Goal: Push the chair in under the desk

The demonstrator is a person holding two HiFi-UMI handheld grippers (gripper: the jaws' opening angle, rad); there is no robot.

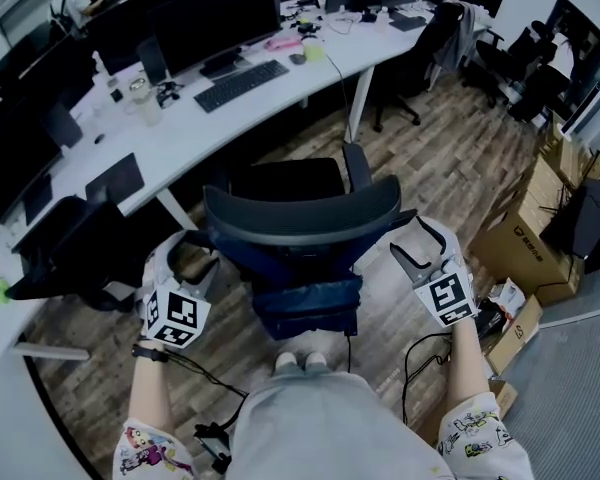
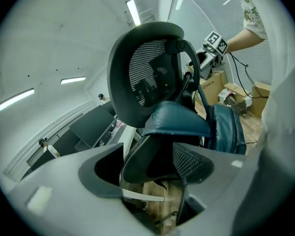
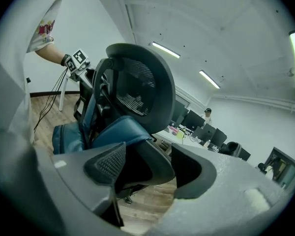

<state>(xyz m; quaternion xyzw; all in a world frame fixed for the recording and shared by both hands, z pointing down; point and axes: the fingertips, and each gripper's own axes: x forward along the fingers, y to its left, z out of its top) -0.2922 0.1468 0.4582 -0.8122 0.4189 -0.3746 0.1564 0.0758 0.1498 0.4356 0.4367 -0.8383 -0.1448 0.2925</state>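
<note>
A black mesh-back office chair (image 1: pixel 300 213) stands in front of the white desk (image 1: pixel 230 118), its seat toward the desk and a blue padded thing (image 1: pixel 310 303) hanging behind its back. My left gripper (image 1: pixel 185 253) is at the chair's left armrest and my right gripper (image 1: pixel 420 243) at its right armrest. In the left gripper view the gripper (image 2: pixel 150 161) stands open with the dark armrest (image 2: pixel 147 163) between the jaws, under the chair back (image 2: pixel 142 73). The right gripper (image 3: pixel 147 163) is likewise open around the other armrest (image 3: pixel 147 166), below the chair back (image 3: pixel 137 85).
Monitors (image 1: pixel 215 18) and a keyboard (image 1: pixel 242 83) sit on the desk. Cardboard boxes (image 1: pixel 525 228) stand at the right, with cables (image 1: pixel 420 353) on the wood floor beside them. Other chairs (image 1: pixel 435 38) stand at the back right. The person's feet (image 1: pixel 302 363) are just behind the chair.
</note>
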